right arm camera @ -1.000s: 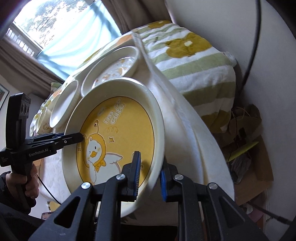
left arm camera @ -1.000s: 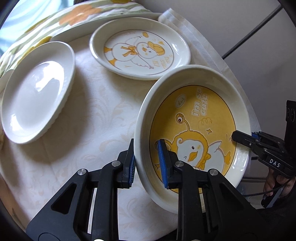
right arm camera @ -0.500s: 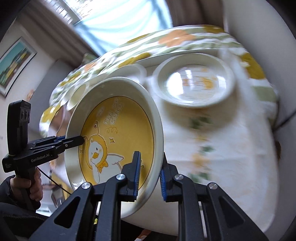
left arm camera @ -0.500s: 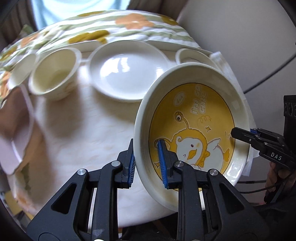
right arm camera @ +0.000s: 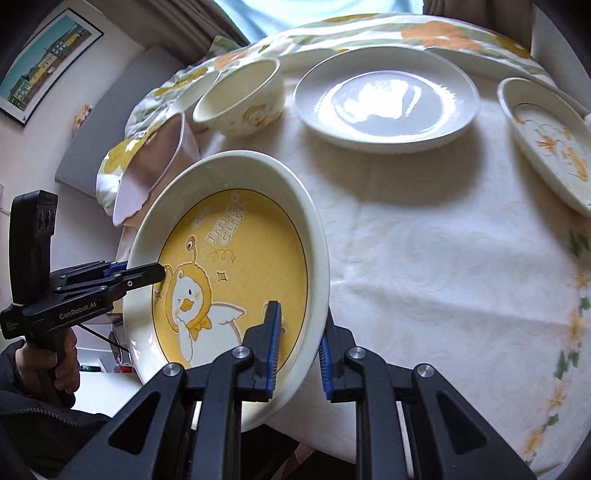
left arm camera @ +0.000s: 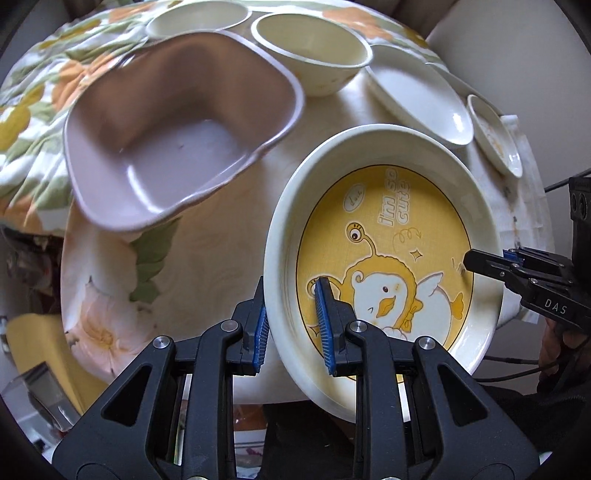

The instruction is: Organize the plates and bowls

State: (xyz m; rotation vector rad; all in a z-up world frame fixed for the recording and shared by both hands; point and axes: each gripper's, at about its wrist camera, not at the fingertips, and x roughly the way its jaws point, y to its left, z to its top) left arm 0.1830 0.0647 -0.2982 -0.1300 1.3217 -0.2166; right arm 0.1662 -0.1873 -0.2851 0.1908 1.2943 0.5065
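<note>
A deep yellow duck plate point(left arm camera: 391, 240) is held in the air, tilted, above the near table edge; it also shows in the right wrist view point(right arm camera: 229, 280). My left gripper point(left arm camera: 291, 325) is shut on its left rim. My right gripper point(right arm camera: 299, 354) is shut on the opposite rim and shows in the left wrist view point(left arm camera: 476, 264). A mauve square tub point(left arm camera: 173, 129) sits to the left on the table. A cream bowl point(left arm camera: 314, 55), a plain white plate point(right arm camera: 384, 99) and a small duck plate point(right arm camera: 546, 144) lie behind.
The table wears a pale cloth point(right arm camera: 443, 258) with a floral print. Another cream bowl point(left arm camera: 195, 18) stands at the far edge. A wall is close on the right and a framed picture point(right arm camera: 44, 62) hangs at the left.
Both grippers have carried the yellow plate leftwards along the table. The mauve tub and cream bowls have come into view; the small duck plate has slid to the right.
</note>
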